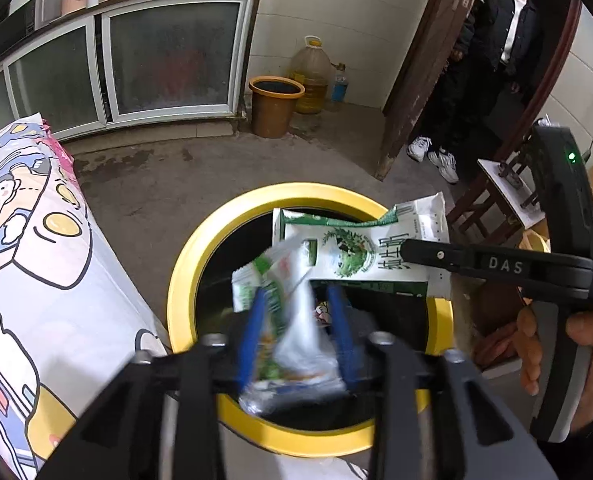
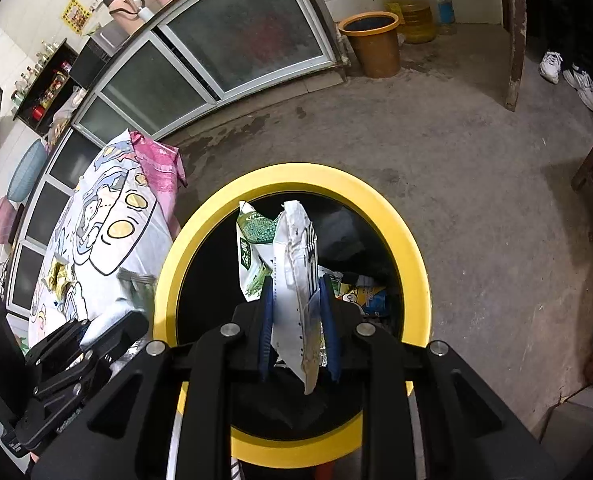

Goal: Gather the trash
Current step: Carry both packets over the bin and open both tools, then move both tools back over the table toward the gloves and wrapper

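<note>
A yellow-rimmed trash bin (image 1: 184,280) (image 2: 412,248) with a dark inside stands on the floor below both grippers. My left gripper (image 1: 296,300) hangs over the bin with its blue fingers (image 1: 342,320) spread; a blurred clear and green wrapper (image 1: 292,332) sits loosely between them. My right gripper (image 2: 294,292) is shut on a white and green snack bag (image 2: 292,264) and holds it above the bin opening. That gripper also shows in the left wrist view (image 1: 412,250), holding the bag (image 1: 356,248). Other wrappers (image 2: 368,292) lie inside the bin.
A table with a cartoon-print cloth (image 1: 36,260) (image 2: 104,216) stands left of the bin, with wrappers on it (image 2: 60,276). A brown bucket (image 1: 274,106), an oil jug (image 1: 310,76), glass-door cabinets (image 1: 168,52), a wooden stool (image 1: 496,196) and a person in the doorway (image 1: 496,40) are around.
</note>
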Demonstrator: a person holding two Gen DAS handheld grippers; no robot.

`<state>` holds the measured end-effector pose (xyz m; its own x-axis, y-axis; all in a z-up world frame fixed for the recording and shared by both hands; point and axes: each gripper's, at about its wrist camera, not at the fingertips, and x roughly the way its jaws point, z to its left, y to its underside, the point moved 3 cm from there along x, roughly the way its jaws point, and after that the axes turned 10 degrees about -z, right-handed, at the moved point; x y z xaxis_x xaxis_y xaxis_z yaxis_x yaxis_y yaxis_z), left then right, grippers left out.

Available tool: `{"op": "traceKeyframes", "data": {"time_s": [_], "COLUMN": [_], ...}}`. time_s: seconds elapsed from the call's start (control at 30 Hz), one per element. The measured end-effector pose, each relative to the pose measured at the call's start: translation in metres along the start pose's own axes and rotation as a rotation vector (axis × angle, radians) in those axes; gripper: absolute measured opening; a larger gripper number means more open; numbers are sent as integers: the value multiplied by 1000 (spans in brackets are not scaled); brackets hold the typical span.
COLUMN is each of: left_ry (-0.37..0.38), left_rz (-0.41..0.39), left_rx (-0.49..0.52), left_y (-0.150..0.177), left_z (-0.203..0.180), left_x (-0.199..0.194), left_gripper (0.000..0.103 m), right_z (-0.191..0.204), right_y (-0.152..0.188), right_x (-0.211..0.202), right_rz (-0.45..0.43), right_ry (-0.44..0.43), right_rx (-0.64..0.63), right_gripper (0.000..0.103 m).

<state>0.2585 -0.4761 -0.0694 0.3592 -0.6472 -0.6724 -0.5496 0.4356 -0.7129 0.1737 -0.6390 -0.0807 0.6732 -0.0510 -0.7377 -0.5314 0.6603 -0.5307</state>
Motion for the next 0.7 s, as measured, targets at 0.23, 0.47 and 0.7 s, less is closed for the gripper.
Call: {"op": "traceKeyframes", "data": {"time_s": [0.23,0.47,0.7], "left_ry": [-26,-52,-193], "left_rz": [-79,-142,-204], "left_rx": [-28,4,-55], "left_y": [-4,2,29], "left_z": [12,44,127], "left_x": [-27,-81,-168], "left_gripper": [87,90,93], "right_z": [-8,0,64], "right_y": [-4,-4,13], "right_x": [-9,-26,-29], "right_rz": [-22,-45,-19], "right_ry": [16,-37,-184], "right_rx": [27,12,-114], "right_gripper": [58,58,59]}}
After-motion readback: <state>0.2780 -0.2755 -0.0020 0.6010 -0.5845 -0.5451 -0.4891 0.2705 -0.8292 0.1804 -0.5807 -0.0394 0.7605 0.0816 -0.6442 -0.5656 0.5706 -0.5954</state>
